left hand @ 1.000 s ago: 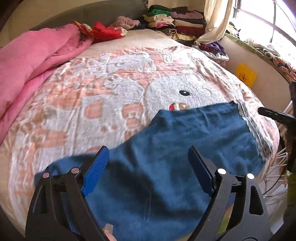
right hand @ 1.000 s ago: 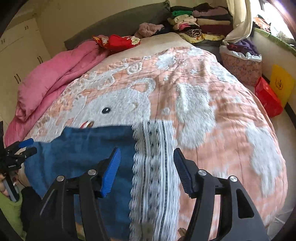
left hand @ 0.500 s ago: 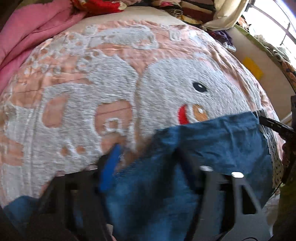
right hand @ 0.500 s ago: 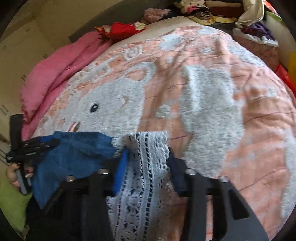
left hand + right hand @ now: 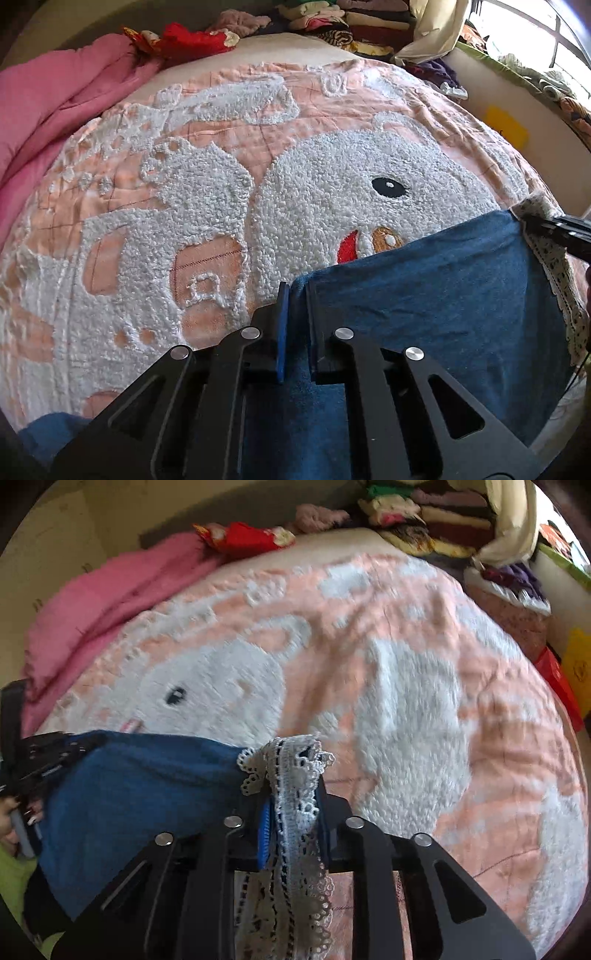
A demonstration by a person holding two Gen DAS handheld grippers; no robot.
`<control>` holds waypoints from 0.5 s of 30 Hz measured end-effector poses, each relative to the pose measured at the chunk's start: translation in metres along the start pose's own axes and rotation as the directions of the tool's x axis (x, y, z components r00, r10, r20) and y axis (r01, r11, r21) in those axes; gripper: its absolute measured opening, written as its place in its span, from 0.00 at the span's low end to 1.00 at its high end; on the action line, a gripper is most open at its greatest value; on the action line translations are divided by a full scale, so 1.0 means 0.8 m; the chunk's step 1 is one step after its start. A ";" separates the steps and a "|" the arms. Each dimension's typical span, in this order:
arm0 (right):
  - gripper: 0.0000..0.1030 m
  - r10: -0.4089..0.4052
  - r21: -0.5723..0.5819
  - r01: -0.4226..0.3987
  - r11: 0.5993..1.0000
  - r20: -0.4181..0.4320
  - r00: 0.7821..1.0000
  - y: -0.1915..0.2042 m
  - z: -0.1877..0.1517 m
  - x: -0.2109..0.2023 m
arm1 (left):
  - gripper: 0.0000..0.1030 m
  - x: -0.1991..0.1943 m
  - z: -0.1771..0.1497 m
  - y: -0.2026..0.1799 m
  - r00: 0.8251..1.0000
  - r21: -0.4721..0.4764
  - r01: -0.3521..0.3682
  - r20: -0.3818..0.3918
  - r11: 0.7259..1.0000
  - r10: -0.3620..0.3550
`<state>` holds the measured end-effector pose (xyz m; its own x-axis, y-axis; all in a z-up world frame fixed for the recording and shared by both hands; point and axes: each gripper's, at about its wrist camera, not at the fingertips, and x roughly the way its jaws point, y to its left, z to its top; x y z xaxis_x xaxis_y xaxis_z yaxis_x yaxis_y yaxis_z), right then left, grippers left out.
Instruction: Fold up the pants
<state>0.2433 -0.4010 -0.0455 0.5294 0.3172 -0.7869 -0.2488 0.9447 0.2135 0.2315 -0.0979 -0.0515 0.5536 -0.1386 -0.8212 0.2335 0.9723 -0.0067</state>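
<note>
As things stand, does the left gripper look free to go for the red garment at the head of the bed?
Probably not: the left gripper is shut on the blue pants, and the red garment lies far up the bed.

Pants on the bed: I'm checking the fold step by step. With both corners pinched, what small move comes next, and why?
Probably lift both corners together and carry them away over the blanket. The left gripper is shut on the blue pants at one corner; the right gripper has its jaws closing on the lace trim at the other. The edge between them looks taut.
</note>
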 end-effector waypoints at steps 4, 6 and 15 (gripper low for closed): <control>0.26 -0.026 0.012 0.026 1.000 0.005 1.000 -0.002 -0.005 0.005 | 0.09 -0.005 0.001 0.007 0.999 -0.012 0.031 0.018 0.999 -0.031; 0.37 -0.072 0.000 0.072 0.997 0.021 0.997 0.001 -0.006 -0.006 | 0.21 -0.019 0.001 0.017 0.998 -0.050 0.054 0.030 0.997 -0.052; 0.55 -0.101 -0.010 0.104 0.995 0.162 0.982 0.026 -0.043 -0.098 | 0.72 -0.142 -0.068 0.071 0.981 -0.144 -0.073 0.166 0.987 0.097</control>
<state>0.1687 -0.4090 0.0008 0.6760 0.2296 -0.7002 -0.2009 0.9716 0.1247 0.1379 -0.0169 0.0106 0.6984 -0.0731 -0.7119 0.0750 0.9968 -0.0288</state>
